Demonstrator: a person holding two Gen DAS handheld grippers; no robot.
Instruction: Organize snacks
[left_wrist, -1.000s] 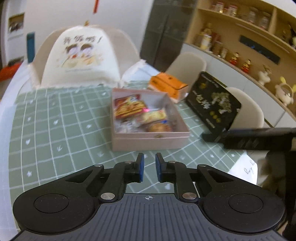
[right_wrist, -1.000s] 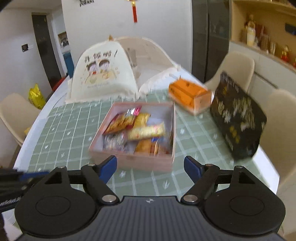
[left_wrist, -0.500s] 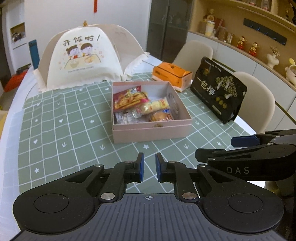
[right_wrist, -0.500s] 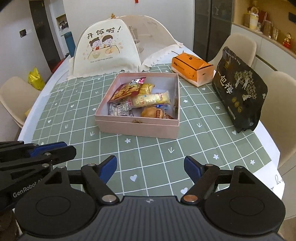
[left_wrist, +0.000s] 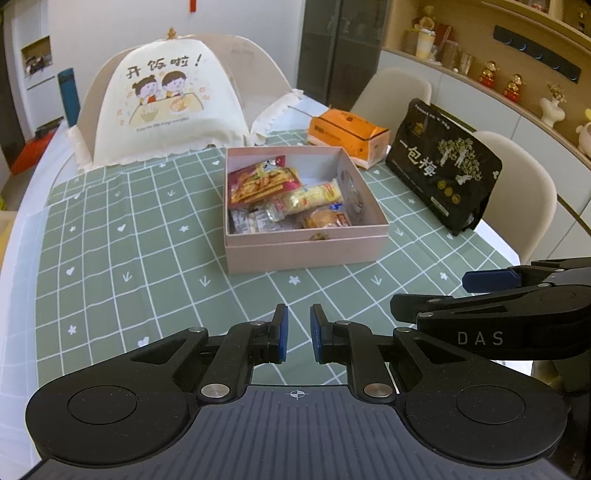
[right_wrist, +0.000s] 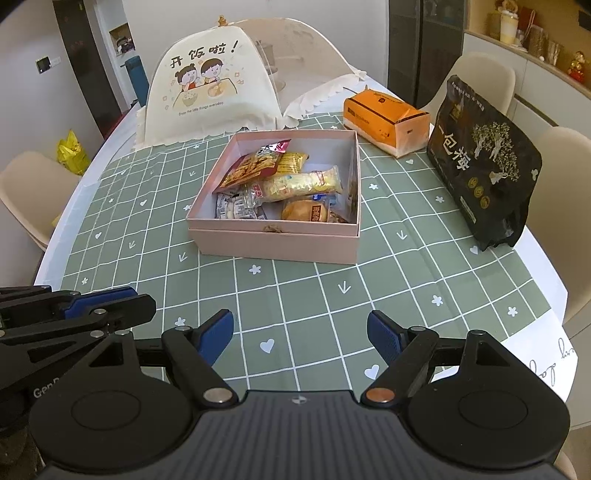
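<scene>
A round white table (right_wrist: 546, 295) carries a sage-green checked tablecloth (right_wrist: 295, 295), and on it almost everything stands in the far half. The biggest thing there is a cream fabric food cover with a cartoon print (right_wrist: 207, 96), at the back left. To the right leans a tall black snack bag with gold trees (right_wrist: 484, 158), and behind it lies an orange tissue pack (right_wrist: 384, 110).

In the middle sits the pink square cardboard box (right_wrist: 273, 236), open, with no lid in view. The loose snack packets (right_wrist: 295, 184) lie inside it in a heap: a red-orange chip bag at the back, a long yellow wrapped bar across the middle with its long axis running left to right, a bun at the front.

Both grippers hover over the near edge of the cloth, well apart from the box. The left gripper (left_wrist: 298, 334) has its blue pads almost together, with nothing between them. The right gripper (right_wrist: 300, 334) has its jaws spread wide and empty.

The box lies straight ahead of both and beyond them. I judge neither hand is clearly nearer; the right one is ready to take something.
</scene>
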